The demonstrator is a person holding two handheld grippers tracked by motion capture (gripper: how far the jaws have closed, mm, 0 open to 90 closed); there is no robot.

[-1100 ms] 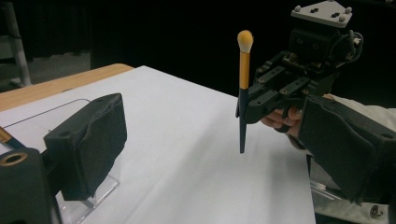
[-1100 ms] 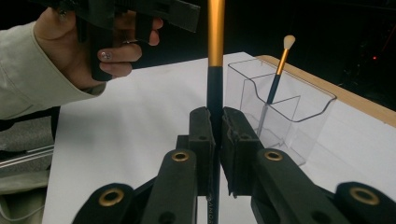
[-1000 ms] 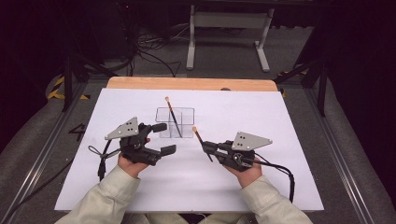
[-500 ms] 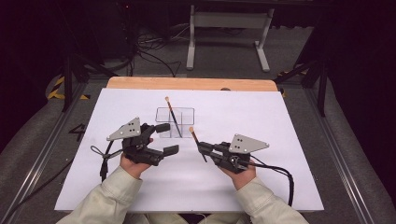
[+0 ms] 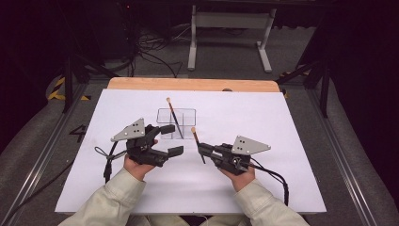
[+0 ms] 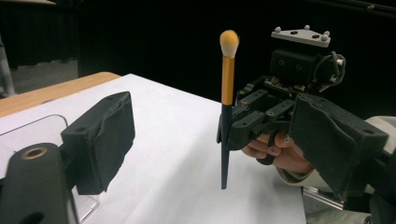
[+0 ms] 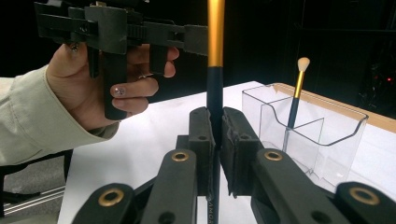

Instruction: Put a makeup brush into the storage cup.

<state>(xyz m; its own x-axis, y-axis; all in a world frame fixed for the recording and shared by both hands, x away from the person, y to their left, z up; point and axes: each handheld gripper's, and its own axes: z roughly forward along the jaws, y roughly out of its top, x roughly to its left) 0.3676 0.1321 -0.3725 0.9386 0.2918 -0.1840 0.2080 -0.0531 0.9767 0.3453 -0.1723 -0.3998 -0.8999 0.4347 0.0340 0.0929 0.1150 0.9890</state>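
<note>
Main risk: the brush [image 5: 197,143] is pinched low on its dark handle by the right gripper [image 5: 201,149], jaws closed on it, with most of its length standing free above the pads. A tilt or slip is judged likely if the hand swings fast. A second risk is judged at the organizer [image 5: 176,123]: it looks light and unfixed, so it could be pushed along the sheet or tipped if the handle strikes a wall or divider on the way in. A clash with the brush already stood in it [image 5: 174,117] is also possible. The left gripper [image 5: 171,139] is held just beside the organizer's near left corner with nothing between its pads; its jaws are wide apart and have just been closing a little. If a handover is meant, the brush could be dropped unless one grip is set before the other is let go.

Materials, largest first:
- Bench [image 5: 188,84]: pale wood, seen at the far edge, covered by a matte white sheet [image 5: 282,141].
- Organizer: clear hard plastic, boxy, divided, rounded rim, near the sheet's far middle.
- Grippers: black plastic, pads rough, grey three-cornered plates on top.
- Held brush: slim round rod, dark handle, gold ferrule, small soft tan tuft [image 6: 229,41], held upright above the sheet in front of the organizer.
</note>
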